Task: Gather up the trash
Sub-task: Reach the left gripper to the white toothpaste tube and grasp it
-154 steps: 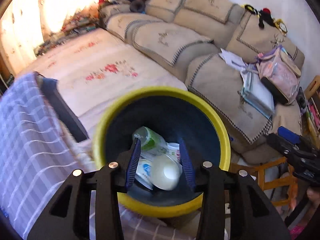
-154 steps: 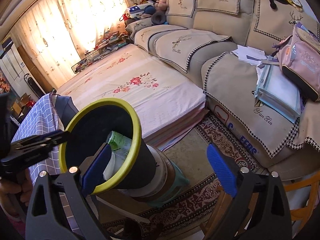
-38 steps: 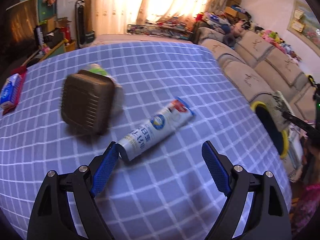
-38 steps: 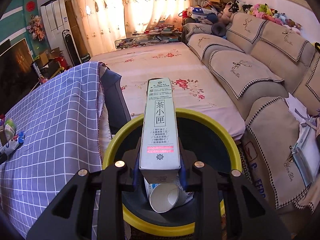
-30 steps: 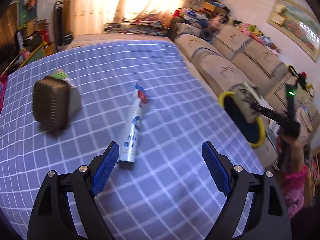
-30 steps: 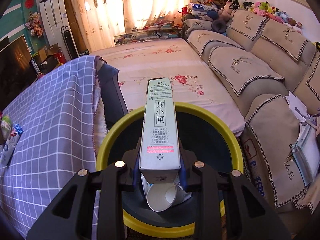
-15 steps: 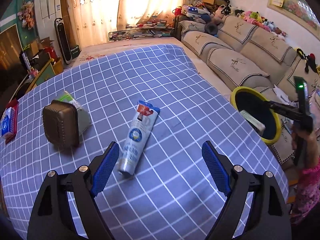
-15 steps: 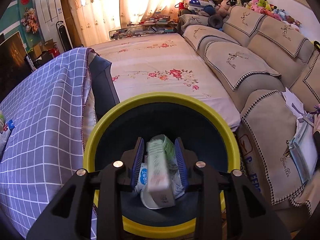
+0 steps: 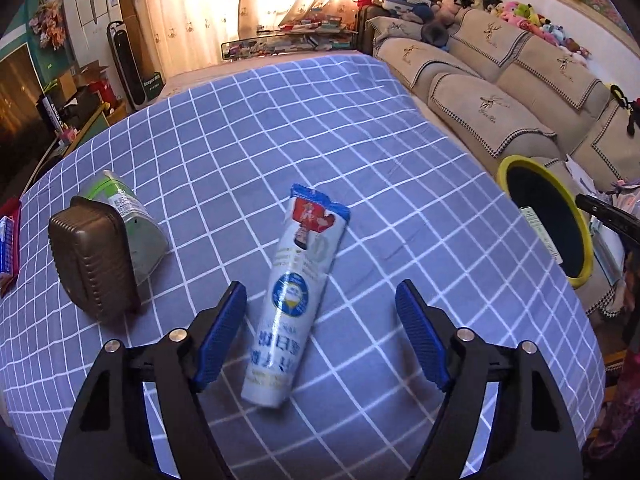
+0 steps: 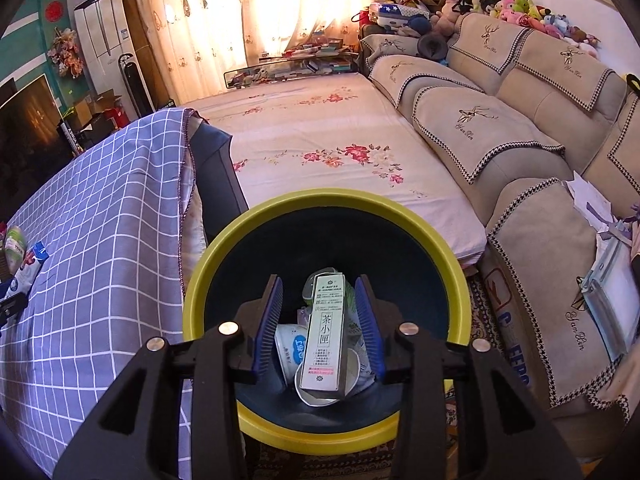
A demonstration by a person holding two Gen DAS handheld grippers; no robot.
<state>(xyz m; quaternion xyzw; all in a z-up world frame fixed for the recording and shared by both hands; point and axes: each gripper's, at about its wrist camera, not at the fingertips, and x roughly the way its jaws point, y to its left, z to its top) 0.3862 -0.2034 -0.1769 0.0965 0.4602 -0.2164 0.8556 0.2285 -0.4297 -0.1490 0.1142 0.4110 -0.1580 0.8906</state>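
Across the blue checked cloth with white grid lines (image 9: 360, 128) lay the white plastic tube with blue print and a red-and-blue crimped end (image 9: 298, 288), long axis running away from the camera, crimp pointing far and slightly right. The left gripper (image 9: 320, 334) straddled its near end, jaws closing but wide, pads clear. The right gripper (image 10: 320, 324) hung over the yellow-rimmed dark bin (image 10: 256, 240), jaws parting, the tall pale-green carton (image 10: 325, 334) dropped in loose between them.
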